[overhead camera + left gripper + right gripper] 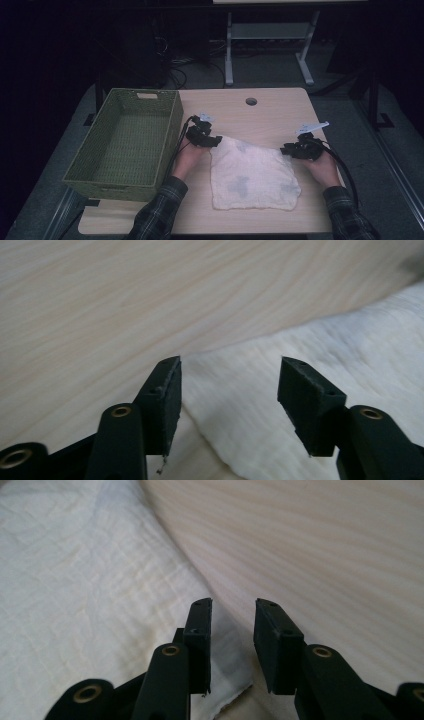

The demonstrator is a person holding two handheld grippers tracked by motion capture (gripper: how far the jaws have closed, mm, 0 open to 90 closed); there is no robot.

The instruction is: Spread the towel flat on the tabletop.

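1. Two grippers stood at the far corners of a white cloth [252, 172] that lay flat on the wooden table [270, 110], just right of an empty green woven basket [131, 140].
2. At the cloth's far left corner, the left gripper [218, 140] had its jaws parted fairly wide; in the left gripper view the corner of the cloth [280, 405] lay on the table between the jaws, and neither pad pressed on it.
3. At the far right corner, the right gripper [285, 149] kept a narrower gap. In the right gripper view the cloth's edge [100, 595] ran under the left jaw, bare wood showed through the gap, and nothing was pinched.
4. By my judgement, the step in hand was the letting go or first taking up of the two far corners; the cloth itself lay spread and roughly square, with a few grey patches on it.
5. A fold or a lift would next call for both pairs of jaws to drop onto their corners and close on the fabric alone, without scraping the tabletop.
6. Uneven grips could skew the cloth, so both corners ought to be pinched alike before any pull.
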